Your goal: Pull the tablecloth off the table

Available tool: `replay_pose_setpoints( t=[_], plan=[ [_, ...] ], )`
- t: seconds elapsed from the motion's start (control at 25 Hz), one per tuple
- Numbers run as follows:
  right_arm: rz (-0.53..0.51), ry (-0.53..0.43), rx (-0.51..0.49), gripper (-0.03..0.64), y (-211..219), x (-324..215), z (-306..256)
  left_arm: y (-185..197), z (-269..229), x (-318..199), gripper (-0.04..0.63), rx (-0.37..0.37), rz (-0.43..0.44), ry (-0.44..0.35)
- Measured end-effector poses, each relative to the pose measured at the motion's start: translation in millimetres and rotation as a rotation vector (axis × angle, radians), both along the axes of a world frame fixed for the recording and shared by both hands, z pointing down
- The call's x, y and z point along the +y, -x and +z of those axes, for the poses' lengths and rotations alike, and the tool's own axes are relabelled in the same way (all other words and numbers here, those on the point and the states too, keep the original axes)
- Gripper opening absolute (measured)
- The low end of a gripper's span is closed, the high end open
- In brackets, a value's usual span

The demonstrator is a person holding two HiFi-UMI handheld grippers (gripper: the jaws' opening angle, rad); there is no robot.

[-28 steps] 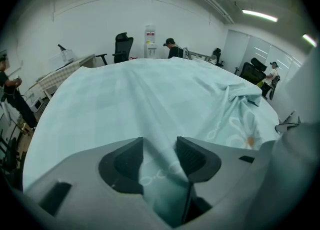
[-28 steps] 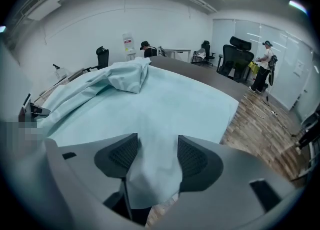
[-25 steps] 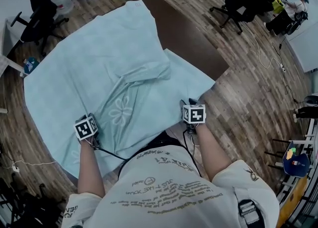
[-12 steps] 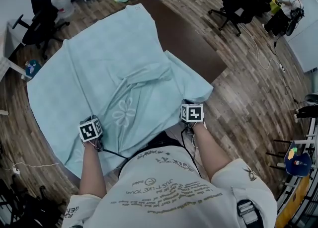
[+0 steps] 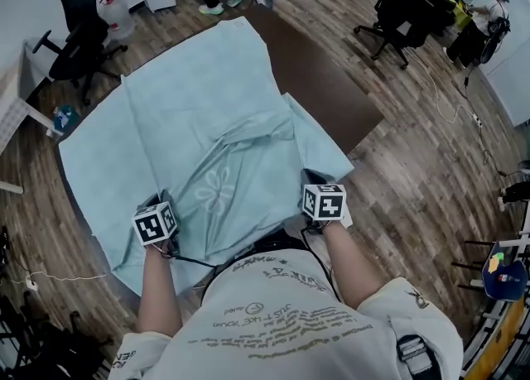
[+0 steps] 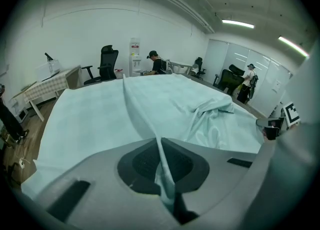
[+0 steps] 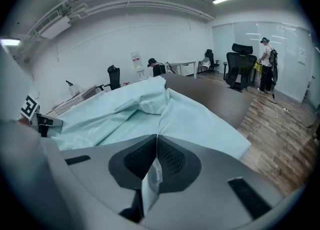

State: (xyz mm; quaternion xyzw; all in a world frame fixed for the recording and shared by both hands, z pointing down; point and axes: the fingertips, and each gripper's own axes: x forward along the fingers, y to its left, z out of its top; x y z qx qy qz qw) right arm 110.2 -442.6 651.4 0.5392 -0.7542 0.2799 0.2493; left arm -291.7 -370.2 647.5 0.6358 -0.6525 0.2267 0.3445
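A pale blue tablecloth (image 5: 190,113) with a faint flower print covers most of a dark brown table (image 5: 319,80), whose far right part is bare. The cloth is rumpled into folds near its middle (image 6: 210,111). My left gripper (image 5: 159,213) is shut on the near left edge of the cloth; a pinched fold (image 6: 162,169) runs between its dark pads. My right gripper (image 5: 319,192) is shut on the near right edge, with a fold of cloth (image 7: 150,179) clamped between its pads. The cloth (image 7: 150,108) stretches away from both grippers.
Black office chairs stand at the left (image 5: 79,35) and at the far right (image 5: 406,6). People sit or stand at the room's far end (image 6: 156,63) and right (image 7: 266,68). A wooden floor (image 5: 431,171) surrounds the table. A checked-cloth desk (image 6: 42,86) is at the left wall.
Both grippers have closed on the cloth's near edge and drawn back toward me. The cloth has slid nearer, baring more of the brown table on the far right.
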Motion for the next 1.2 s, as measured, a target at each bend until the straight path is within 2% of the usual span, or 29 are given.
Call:
replay_pose_setpoints(
  t=[0.2, 0.4, 0.64, 0.84, 1.2],
  plan=[
    [-0.073, -0.087, -0.056, 0.015, 30.9, 4.3, -35.0, -20.1, -37.9, -4.6, 0.009, -0.014, 0.056, -0.086],
    [-0.141, -0.166, -0.103, 0.015, 63.2, 11.4, -70.8, -40.1, -79.9, -9.1, 0.009, 0.024, 0.085, -0.186],
    [-0.235, -0.249, -0.167, 0.015, 110.5, 23.0, -119.9, -76.3, -129.6, -11.5, 0.009, 0.023, 0.157, -0.304],
    [-0.302, -0.343, -0.223, 0.015, 145.1, 36.9, -163.0, -90.3, -161.8, -5.5, 0.009, -0.041, 0.153, -0.412],
    [-0.363, -0.509, -0.32, 0.015, 182.5, 50.7, -246.7, -92.0, -229.2, 7.7, 0.009, -0.073, 0.113, -0.553]
  ],
)
